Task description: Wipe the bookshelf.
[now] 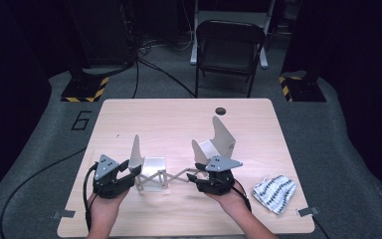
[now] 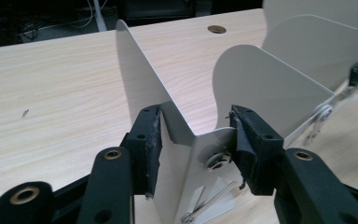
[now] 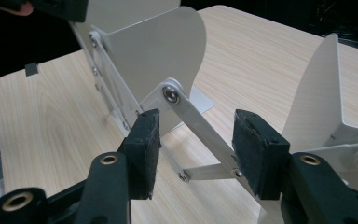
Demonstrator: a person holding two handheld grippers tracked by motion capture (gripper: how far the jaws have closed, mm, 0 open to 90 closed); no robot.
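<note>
An expanding metal rack (image 1: 151, 172) with upright grey plates joined by a scissor linkage (image 1: 176, 175) lies across the wooden table (image 1: 179, 119). My left gripper (image 1: 131, 172) is at the rack's left end, beside the leftmost plate (image 1: 136, 149). In the left gripper view, the left gripper (image 2: 196, 140) has its pads against both sides of that plate's folded base (image 2: 200, 154). My right gripper (image 1: 200, 178) is at the right end, below the tall plates (image 1: 222, 134). In the right gripper view, the right gripper (image 3: 198, 149) stands open, with a linkage bar (image 3: 200, 126) crossing the gap.
A striped cloth (image 1: 274, 191) lies near the table's front right corner. A round cable hole (image 1: 221, 110) sits at the far edge. A folding chair (image 1: 229, 45) stands beyond the table. Bare wood lies left of the rack and behind it.
</note>
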